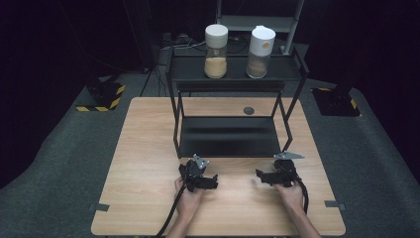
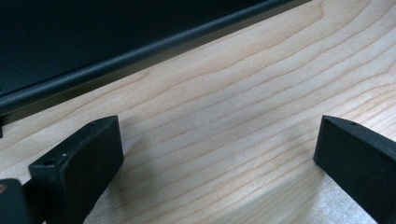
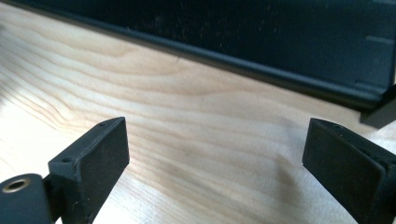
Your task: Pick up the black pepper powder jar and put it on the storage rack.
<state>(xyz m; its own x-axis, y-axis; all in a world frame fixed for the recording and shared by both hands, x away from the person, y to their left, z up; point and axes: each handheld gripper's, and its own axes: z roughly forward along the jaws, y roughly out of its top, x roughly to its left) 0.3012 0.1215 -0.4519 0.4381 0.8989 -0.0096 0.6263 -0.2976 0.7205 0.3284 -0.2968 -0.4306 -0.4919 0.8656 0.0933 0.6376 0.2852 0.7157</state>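
While both tongs (image 1: 214, 181) (image 1: 258, 174) rest released and empty on the table (image 1: 143, 148), two jars (image 1: 216, 44) (image 1: 260, 45) top the one rack (image 1: 233, 69).

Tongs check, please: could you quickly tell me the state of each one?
Left tongs: open, holding nothing.
Right tongs: open, holding nothing.

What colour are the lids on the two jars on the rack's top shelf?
Both lids, left lid and right lid, are white; the high view shows them best.
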